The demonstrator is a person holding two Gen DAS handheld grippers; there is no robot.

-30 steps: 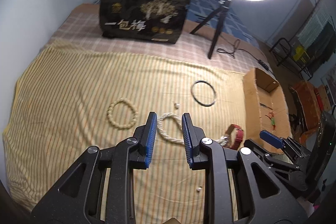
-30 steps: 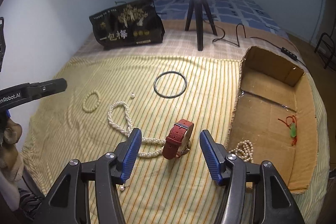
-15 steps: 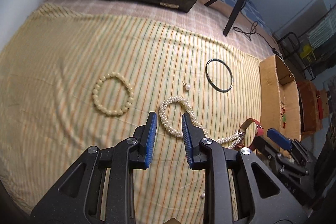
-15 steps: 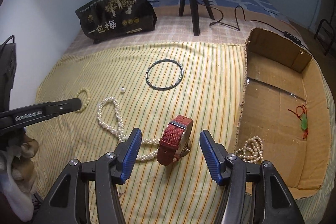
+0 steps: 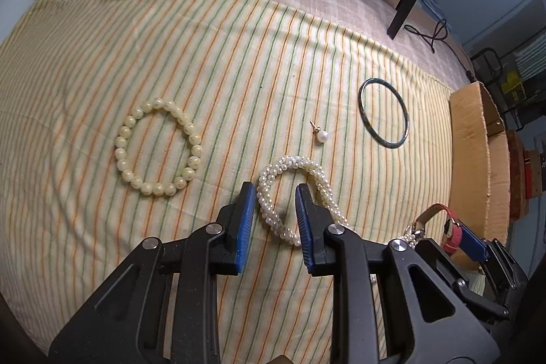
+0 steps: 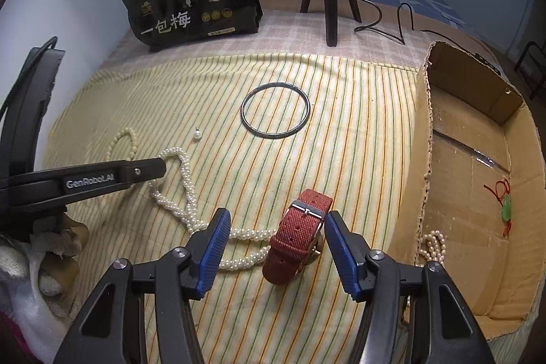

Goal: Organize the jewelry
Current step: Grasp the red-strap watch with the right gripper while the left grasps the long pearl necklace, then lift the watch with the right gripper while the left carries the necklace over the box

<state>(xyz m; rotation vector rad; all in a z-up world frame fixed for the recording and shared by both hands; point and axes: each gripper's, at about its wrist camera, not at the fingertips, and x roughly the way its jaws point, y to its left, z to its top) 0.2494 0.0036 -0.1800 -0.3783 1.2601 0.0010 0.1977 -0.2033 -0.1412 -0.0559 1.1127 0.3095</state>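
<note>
The left gripper (image 5: 272, 198), jaws spread, straddles one strand of the limp, slippery pearl necklace (image 5: 290, 166) on the bed; pinch across the twisted rope. The right gripper (image 6: 276, 236), jaws spread, brackets the light red watch (image 6: 300, 234); its strap should bend.

bracelet (image 5: 158, 147) left of necklace (image 5: 290, 190) | bangle (image 5: 384, 111) right | watch (image 6: 298, 236) beside box (image 6: 477, 186)

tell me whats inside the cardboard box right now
In the right wrist view the cardboard box holds a green pendant on a red cord and a pearl strand by its near wall. The right gripper hides the nearest corner.
</note>
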